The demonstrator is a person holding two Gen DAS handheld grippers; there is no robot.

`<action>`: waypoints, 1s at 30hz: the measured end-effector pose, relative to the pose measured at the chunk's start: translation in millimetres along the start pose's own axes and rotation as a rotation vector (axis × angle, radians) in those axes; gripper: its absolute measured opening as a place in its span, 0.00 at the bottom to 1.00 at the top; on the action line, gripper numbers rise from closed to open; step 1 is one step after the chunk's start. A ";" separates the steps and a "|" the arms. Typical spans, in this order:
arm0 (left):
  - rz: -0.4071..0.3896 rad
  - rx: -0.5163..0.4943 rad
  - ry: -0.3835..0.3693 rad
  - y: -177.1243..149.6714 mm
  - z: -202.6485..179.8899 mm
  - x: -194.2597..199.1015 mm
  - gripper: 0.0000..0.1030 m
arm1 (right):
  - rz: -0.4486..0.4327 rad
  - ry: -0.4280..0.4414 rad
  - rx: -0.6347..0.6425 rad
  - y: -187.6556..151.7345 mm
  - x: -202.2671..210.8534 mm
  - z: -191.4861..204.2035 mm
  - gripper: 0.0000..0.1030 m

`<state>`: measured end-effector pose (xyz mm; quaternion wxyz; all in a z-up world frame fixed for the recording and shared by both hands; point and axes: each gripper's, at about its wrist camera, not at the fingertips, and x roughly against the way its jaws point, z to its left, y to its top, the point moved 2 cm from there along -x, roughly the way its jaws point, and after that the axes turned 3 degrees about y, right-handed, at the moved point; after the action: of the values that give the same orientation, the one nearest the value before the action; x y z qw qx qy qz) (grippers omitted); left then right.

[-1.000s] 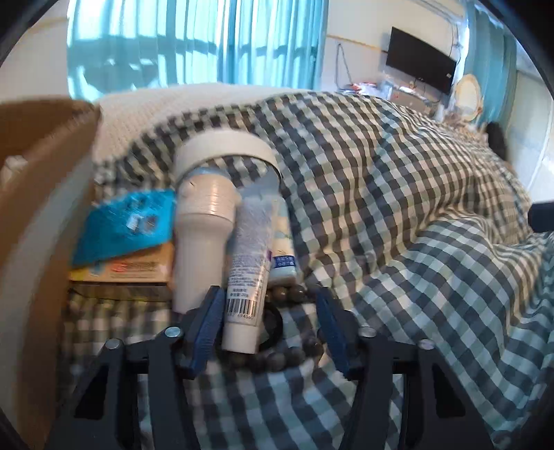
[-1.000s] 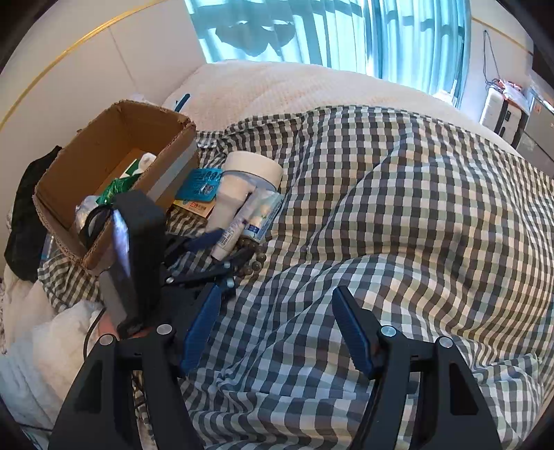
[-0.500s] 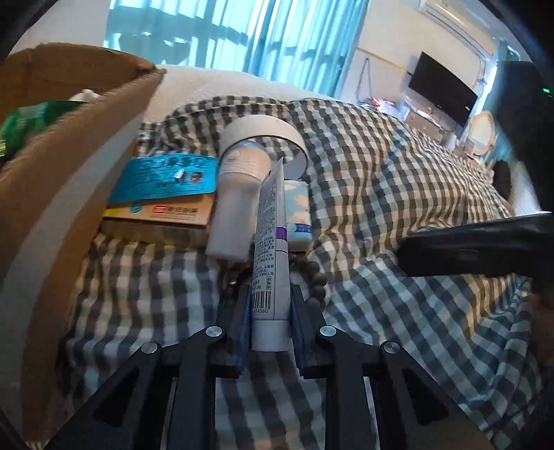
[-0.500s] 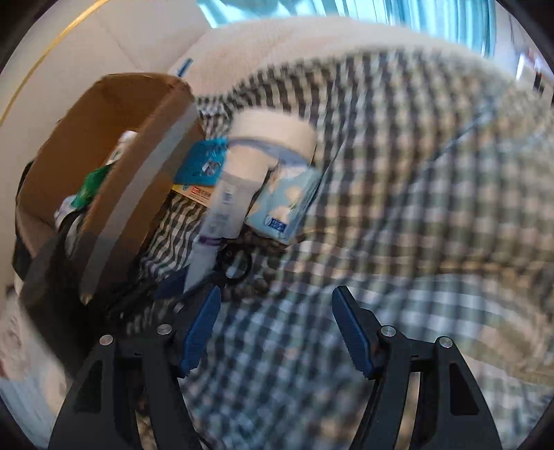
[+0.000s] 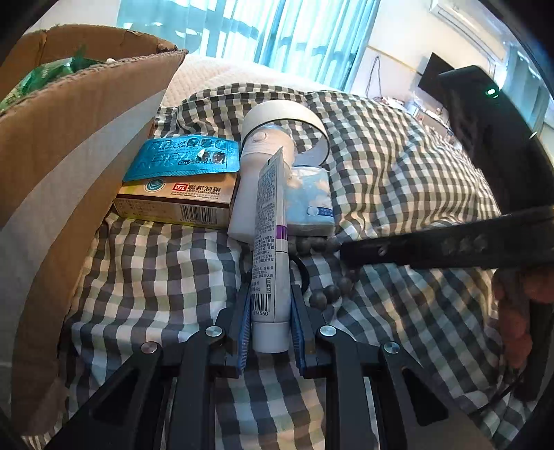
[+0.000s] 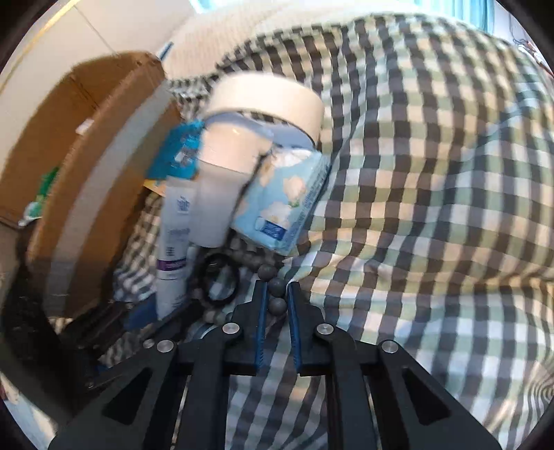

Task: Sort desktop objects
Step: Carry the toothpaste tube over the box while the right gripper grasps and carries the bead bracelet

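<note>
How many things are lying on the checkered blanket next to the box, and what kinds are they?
Tubes: 1, tube
Bottles: 1, white bottle
Tape rolls: 1, tape roll
Medicine: 2, blister pack, medicine box
Tissue packs: 1, tissue pack
Bracelets: 1, bead bracelet
Hair ties: 1, hair tie
Total: 8

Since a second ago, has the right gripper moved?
Yes. The right gripper has come forward and left toward the cardboard box, and its fingers have closed around the bead bracelet beside the tissue pack.

Daylight is admitted through curtains at upper frame; the right wrist view is motion-blurred, edges bowed by fisheye.
</note>
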<state>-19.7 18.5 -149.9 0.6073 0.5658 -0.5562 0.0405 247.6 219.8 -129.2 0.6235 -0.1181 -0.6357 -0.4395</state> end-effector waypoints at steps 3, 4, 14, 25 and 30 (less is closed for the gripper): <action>-0.016 0.011 -0.016 -1.7 -0.5 10.7 0.20 | -0.048 0.029 0.032 -6.9 31.8 14.3 0.11; -0.025 0.018 -0.026 -1.7 -0.6 14.8 0.20 | -0.064 0.043 0.040 -8.9 43.1 19.6 0.11; -0.123 0.014 -0.047 1.2 -16.4 69.3 0.20 | -0.171 0.082 0.057 -24.0 100.5 46.1 0.11; -0.216 0.025 -0.032 9.9 -15.1 133.3 0.20 | -0.212 0.077 0.149 -60.8 130.8 73.9 0.11; -0.233 0.028 -0.027 9.4 -12.0 155.3 0.20 | -0.234 0.071 0.223 -77.4 142.8 88.3 0.10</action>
<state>40.2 -59.4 -28.7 0.5925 0.6355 -0.4942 -0.0300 104.9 179.9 -18.6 0.5995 0.0423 -0.6674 -0.4398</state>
